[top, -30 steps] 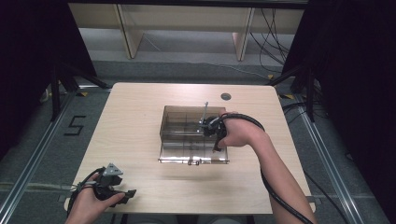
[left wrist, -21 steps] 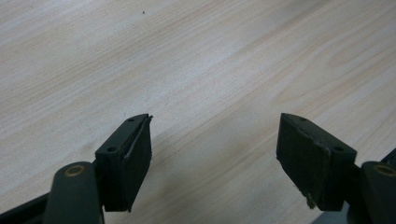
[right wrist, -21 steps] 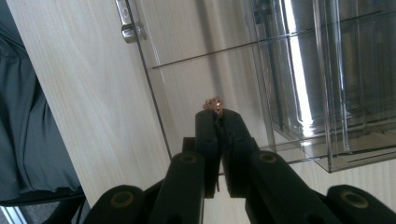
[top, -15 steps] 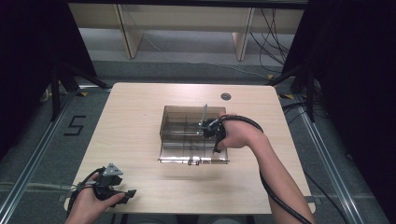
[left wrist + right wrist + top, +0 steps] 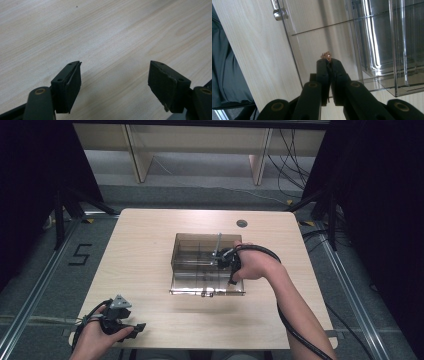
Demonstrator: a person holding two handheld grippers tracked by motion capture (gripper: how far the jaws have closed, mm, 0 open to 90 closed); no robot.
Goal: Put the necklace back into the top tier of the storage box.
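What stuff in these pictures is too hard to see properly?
- The tiny gold sparkly thing pinched in the right tongs: in the right gripper view the black jaws hide most of it, so I cannot tell what it is.
- The clear plastic box with dividers: in the high view the hand covers its right side.
- The left tongs: small and dark in the high view.

Even overhead light brightens the counter (image 5: 150, 250) while the surroundings fall black. White glare streaks the clear box (image 5: 372, 50) right of the right claw (image 5: 329, 60); soft shadows trail below the left claw (image 5: 115, 72).
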